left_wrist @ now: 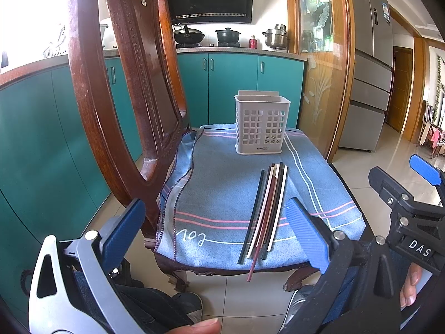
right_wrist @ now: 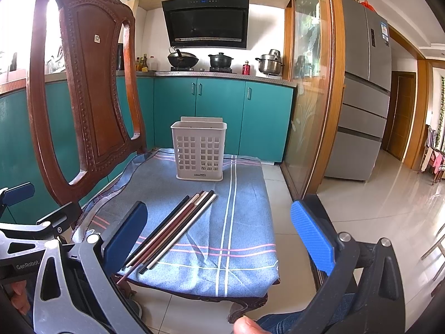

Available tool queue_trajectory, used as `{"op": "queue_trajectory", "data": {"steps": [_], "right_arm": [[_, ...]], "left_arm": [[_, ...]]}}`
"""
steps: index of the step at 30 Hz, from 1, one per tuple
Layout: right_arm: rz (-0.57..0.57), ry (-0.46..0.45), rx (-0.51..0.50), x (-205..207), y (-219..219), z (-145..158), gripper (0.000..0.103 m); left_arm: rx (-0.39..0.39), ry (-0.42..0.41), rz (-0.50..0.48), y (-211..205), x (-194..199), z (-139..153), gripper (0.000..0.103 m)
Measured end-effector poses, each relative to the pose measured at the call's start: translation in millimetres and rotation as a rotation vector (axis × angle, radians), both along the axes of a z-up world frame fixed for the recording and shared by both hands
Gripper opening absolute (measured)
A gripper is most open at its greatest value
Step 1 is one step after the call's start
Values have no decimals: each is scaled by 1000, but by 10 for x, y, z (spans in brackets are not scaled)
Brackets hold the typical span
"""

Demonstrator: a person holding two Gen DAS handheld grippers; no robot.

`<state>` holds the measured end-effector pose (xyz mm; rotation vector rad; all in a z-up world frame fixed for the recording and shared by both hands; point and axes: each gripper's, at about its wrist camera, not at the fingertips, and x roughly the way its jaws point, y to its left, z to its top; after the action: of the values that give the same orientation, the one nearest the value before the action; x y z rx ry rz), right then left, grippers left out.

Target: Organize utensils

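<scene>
Several chopsticks (left_wrist: 267, 211) in black, white and dark red lie side by side on a blue striped cloth (left_wrist: 222, 183) over a chair seat; one dark red stick overhangs the front edge. They also show in the right wrist view (right_wrist: 175, 228). A white perforated utensil holder (left_wrist: 261, 123) stands upright at the far end of the seat, seen too from the right (right_wrist: 199, 150). My left gripper (left_wrist: 217, 236) is open and empty, just short of the chopsticks' near ends. My right gripper (right_wrist: 222, 239) is open and empty, to the right of the chopsticks; it shows in the left wrist view (left_wrist: 425, 167).
The carved wooden chair back (right_wrist: 91, 89) rises at the left of the seat. Teal kitchen cabinets (right_wrist: 217, 111) stand behind, a glass sliding door (right_wrist: 308, 83) and a fridge (right_wrist: 364, 97) to the right. Tiled floor (right_wrist: 375, 211) lies around the chair.
</scene>
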<state>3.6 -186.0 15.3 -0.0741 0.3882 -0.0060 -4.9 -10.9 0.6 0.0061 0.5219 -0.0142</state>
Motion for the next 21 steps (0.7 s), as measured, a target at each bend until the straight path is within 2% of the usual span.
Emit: {"op": "queue_trajectory", "data": {"steps": [21], "right_arm": [[3,-2,2,7,-8,5,100]], "left_arm": [[1,8,-3,-21,10,3,100]]}}
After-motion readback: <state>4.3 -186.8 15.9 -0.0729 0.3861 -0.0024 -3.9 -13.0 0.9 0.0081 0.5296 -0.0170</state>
